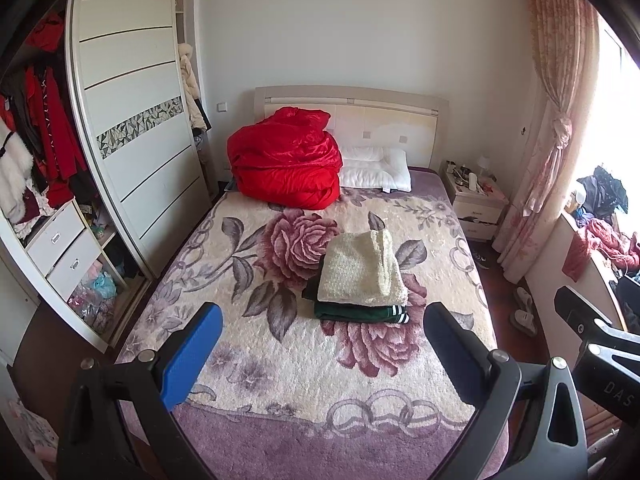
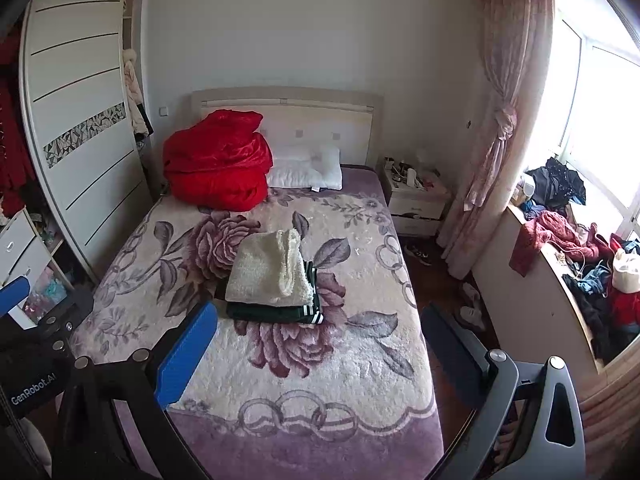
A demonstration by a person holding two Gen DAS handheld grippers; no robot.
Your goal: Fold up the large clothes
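Two folded garments (image 1: 362,280) stacked on bed (image 1: 280,368).

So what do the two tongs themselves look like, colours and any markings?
Both look alike: the left tongs and the right tongs each have a black frame with round silver pivot bolts and flat blue pads with a fine dotted texture. The left one's black body, seen from the right wrist view, carries white GenRobot.AI lettering. No sleeves or cables show.
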